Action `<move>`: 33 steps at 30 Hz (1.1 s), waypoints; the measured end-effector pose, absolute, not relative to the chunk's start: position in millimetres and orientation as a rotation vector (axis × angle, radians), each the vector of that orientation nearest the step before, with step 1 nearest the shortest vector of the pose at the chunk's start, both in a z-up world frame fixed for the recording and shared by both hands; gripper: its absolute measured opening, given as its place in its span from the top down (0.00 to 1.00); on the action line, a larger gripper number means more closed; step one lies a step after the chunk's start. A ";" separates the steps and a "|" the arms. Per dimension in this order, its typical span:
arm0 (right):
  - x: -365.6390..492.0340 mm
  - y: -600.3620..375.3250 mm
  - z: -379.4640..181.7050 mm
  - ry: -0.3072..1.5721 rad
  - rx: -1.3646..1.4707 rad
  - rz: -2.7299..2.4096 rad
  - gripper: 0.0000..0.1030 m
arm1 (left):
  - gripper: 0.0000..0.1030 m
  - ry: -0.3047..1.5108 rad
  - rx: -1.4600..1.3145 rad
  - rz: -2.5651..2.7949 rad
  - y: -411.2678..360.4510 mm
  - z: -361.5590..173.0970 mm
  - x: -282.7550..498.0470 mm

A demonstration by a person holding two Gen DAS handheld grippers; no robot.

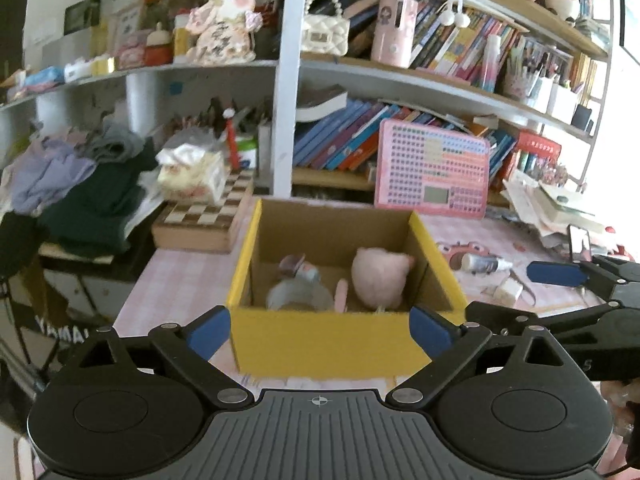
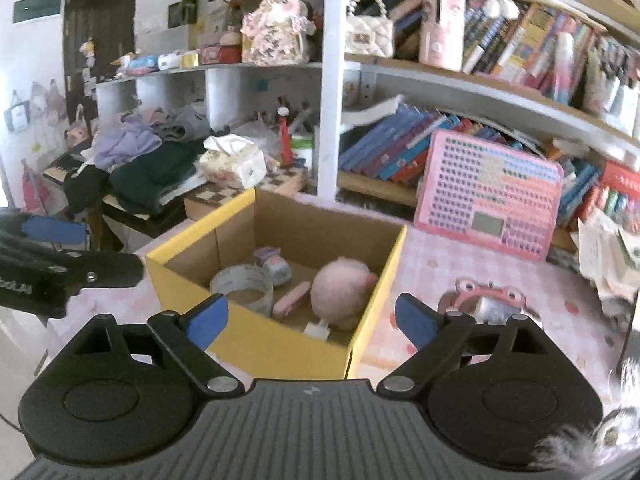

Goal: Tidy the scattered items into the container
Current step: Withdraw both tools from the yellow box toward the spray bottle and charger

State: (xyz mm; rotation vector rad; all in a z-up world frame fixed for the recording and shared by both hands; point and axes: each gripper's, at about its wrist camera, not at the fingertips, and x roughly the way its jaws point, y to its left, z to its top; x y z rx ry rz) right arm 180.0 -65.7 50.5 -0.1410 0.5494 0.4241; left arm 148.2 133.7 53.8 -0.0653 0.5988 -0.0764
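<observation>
Behind the yellow box (image 1: 320, 344), cluttered bookshelves; both grippers' jaws spread, empty; no legible labels.

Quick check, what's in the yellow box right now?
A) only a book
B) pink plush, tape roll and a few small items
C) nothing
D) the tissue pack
B: the right wrist view shows the pink plush, tape roll and small pink items inside the yellow box.

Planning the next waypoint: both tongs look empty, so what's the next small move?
Probably send the right tongs toward the small tube on the table right of the yellow box. Both tongs stand open and empty, the plush and tape roll are already boxed, and the tube still lies outside.
</observation>
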 end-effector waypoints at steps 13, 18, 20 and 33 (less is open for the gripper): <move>107.3 -64.0 31.0 0.536 -0.189 0.291 0.05 | 0.05 0.631 0.006 -0.077 116.1 33.5 107.2; 91.9 -54.7 24.2 0.560 -0.218 0.286 0.05 | 0.05 0.644 0.027 -0.099 110.7 25.9 99.8; 86.0 -54.1 22.1 0.550 -0.217 0.280 0.05 | 0.05 0.642 0.017 -0.095 112.0 24.1 94.1; 72.7 -77.4 2.8 0.631 -0.160 0.192 0.04 | 0.05 0.702 0.083 -0.076 97.5 -11.7 67.7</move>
